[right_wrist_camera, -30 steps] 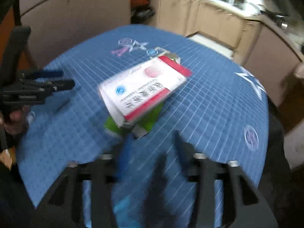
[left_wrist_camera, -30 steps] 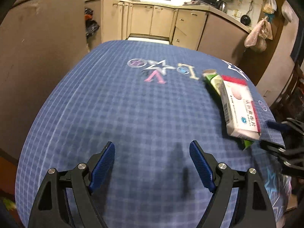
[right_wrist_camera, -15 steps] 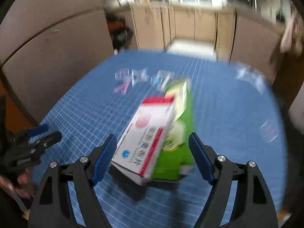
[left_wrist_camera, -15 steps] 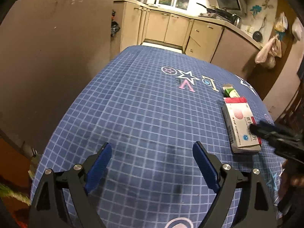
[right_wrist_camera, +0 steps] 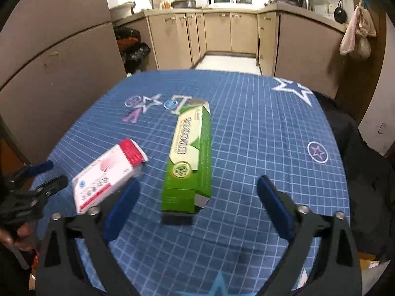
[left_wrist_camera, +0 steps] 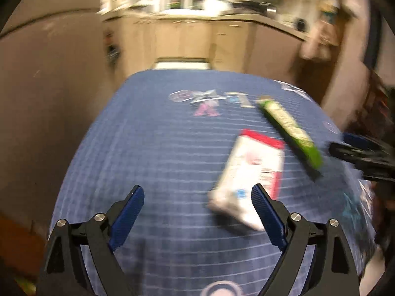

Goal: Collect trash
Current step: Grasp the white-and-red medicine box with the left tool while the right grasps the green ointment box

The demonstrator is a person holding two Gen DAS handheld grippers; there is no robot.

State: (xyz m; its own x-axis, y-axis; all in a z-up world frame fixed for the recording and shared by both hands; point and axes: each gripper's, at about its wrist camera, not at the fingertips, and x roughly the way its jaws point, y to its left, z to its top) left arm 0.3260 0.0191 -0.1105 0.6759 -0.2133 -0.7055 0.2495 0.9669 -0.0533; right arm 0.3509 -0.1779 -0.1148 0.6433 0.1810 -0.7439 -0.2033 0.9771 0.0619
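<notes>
My right gripper is spread wide with nothing between its blue pads. It hovers above the blue checked tablecloth, with the near end of the green carton lying in the gap ahead of the pads, untouched by either one. The green carton lies flat, its long axis running away from me toward the star and letter prints at the far side of the cloth; its near end flap is open.

The white and red box sits to the left of the green carton, apart from it, angled with its red end pointing away and to the right. In the right wrist view its near corner is overlapped by my right gripper's left pad; contact cannot be confirmed.

My left gripper is likewise spread wide and holds nothing. Its view is motion-blurred. There the white and red box lies just ahead of the right-hand pad, partly hidden behind it, and the green carton lies beyond it to the right. The right gripper's tips show at the right edge, near the carton's end.

Kitchen cabinets stand beyond the table
</notes>
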